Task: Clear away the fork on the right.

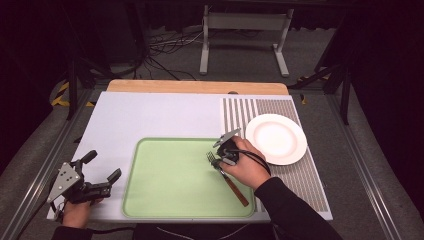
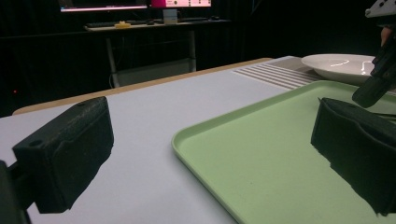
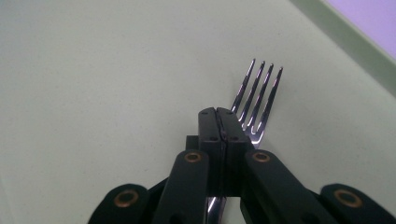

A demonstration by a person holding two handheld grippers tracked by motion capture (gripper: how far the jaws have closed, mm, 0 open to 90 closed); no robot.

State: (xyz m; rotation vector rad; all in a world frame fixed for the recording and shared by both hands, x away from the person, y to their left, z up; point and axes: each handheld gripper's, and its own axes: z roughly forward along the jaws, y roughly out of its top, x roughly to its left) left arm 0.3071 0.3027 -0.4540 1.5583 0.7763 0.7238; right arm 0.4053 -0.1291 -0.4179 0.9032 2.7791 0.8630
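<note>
A fork [image 1: 235, 187] with a brown wooden handle lies slanted on the right part of the pale green tray [image 1: 175, 200]. My right gripper [image 1: 222, 160] points down at the fork's neck, just behind the tines. Seen from the right gripper view, my right gripper [image 3: 224, 122] has its jaws pressed together on the fork [image 3: 259, 93], whose tines stick out beyond them over the tray [image 3: 93, 93]. My left gripper [image 1: 104, 165] rests open at the table's front left corner, beside the tray, with nothing between its fingers [image 2: 65, 154].
A white plate [image 1: 276, 138] sits on the striped mat [image 1: 300, 175] right of the tray, also visible as the plate [image 2: 341, 65] in the left gripper view. The white board [image 1: 150, 115] lies behind the tray. Frame legs and cables stand beyond the table.
</note>
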